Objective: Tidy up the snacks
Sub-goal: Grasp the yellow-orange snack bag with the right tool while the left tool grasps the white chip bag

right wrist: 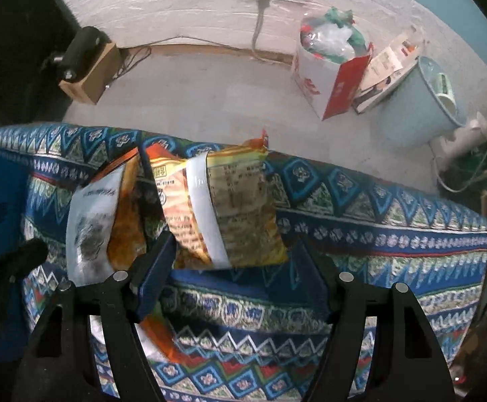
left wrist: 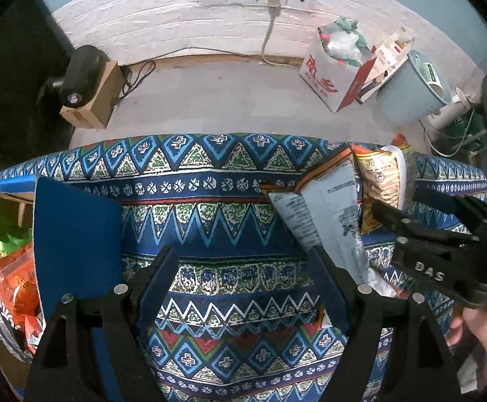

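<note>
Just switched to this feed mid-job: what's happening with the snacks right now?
A person works two handheld grippers over a patterned cloth. The right gripper is open around the near end of a yellow snack bag, not closed on it. A grey-backed bag lies just left of it. The left gripper is open and empty over bare cloth. More snacks sit in a box at the left.

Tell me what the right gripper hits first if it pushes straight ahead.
Most likely the yellow snack bag: it lies directly between and just beyond the open right gripper on the patterned tablecloth. Depth is unclear, but nothing else sits in between.
</note>
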### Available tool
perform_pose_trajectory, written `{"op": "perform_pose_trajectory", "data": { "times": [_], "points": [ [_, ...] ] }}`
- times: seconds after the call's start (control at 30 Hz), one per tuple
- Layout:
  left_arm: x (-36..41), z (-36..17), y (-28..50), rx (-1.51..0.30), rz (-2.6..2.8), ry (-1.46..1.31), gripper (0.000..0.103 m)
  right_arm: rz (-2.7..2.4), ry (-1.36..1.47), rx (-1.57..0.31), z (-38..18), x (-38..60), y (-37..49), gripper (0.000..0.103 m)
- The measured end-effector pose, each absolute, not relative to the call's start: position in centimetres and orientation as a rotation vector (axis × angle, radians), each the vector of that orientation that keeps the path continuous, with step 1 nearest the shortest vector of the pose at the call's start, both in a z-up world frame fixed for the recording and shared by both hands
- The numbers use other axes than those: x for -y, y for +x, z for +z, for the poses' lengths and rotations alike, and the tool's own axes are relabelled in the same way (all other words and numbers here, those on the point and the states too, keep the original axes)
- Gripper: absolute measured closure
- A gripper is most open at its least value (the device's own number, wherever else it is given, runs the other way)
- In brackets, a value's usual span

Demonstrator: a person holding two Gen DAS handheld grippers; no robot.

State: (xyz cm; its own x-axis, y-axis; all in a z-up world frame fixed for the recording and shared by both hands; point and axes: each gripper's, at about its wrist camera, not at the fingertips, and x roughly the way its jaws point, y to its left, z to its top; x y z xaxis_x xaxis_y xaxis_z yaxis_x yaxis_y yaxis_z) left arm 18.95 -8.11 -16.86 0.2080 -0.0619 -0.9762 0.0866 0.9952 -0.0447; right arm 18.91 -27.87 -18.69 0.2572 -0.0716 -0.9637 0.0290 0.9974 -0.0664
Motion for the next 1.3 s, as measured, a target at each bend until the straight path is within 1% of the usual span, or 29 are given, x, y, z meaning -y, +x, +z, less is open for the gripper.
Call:
{"op": "perform_pose_trajectory", "data": {
  "times": [0.17,0.2,0.3,0.4,0.87,1.03,1.17,1.2,1.23,1.3],
  "points": [
    [8.0,-16.8,19.1,-1.378,-0.102,-0.069,0.022,-0.050,-0.037,-1.306,-19.4,28.1,19.1,0.033],
    [8.1,-16.8,19.1,-1.379,-0.104,-0.085,0.022,-0.046,-0.045,-1.304,-19.3,28.1,19.1,0.040],
    [8.5,-16.5,19.0,-1.367,-0.113,-0.123,0.022,-0.033,-0.064,-1.295,-18.8,28.0,18.7,0.052],
    [9.4,-16.6,18.8,-1.356,-0.124,-0.126,0.022,-0.036,-0.095,-1.280,-18.1,28.1,17.9,0.058],
    [13.7,-18.9,18.0,-1.398,-0.155,-0.120,0.022,-0.093,-0.094,-1.258,-16.8,33.5,13.0,0.060],
    [15.0,-20.3,18.0,-1.428,-0.177,-0.105,0.022,-0.092,-0.075,-1.245,-16.0,34.1,12.0,0.060],
    [15.1,-20.5,17.8,-1.403,-0.197,-0.120,0.022,-0.079,-0.075,-1.231,-15.4,34.0,11.5,0.060],
    [15.1,-20.5,17.8,-1.398,-0.202,-0.117,0.031,-0.078,-0.077,-1.229,-15.4,34.0,11.4,0.060],
    [15.1,-20.5,17.7,-1.399,-0.208,-0.108,0.046,-0.078,-0.080,-1.227,-15.3,33.9,11.4,0.060],
    [14.9,-20.8,17.6,-1.412,-0.215,-0.099,0.059,-0.081,-0.090,-1.223,-15.1,33.9,11.3,0.060]
  ]
}}
